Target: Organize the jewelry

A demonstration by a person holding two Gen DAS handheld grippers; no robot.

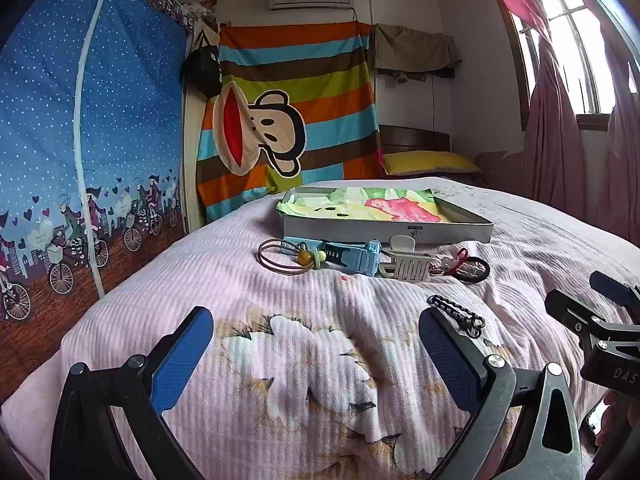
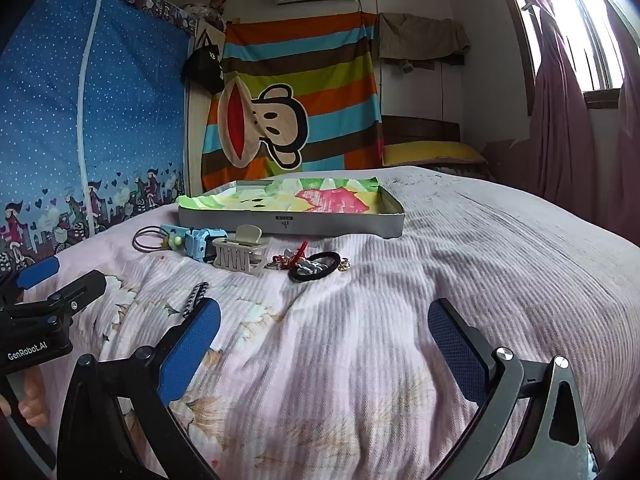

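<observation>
Claws left [image 1: 316, 354] and right [image 2: 326, 342] gape wide, empty, above the bedspread [image 2: 460, 248].

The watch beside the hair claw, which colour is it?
Light blue watch, clearest in the left wrist view.

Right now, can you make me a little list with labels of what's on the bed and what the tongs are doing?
Surface: pink quilt on a bed
Box: open shallow box lined with colourful paper, nothing else seen in it
Row in front of box: thin hoops, blue watch, beige hair claw, black hair tie
Lying apart, nearer: dark braided bracelet
Left tongs: open, holding nothing
Right tongs: open, holding nothing
Task progress: nothing moved into the box yet
</observation>
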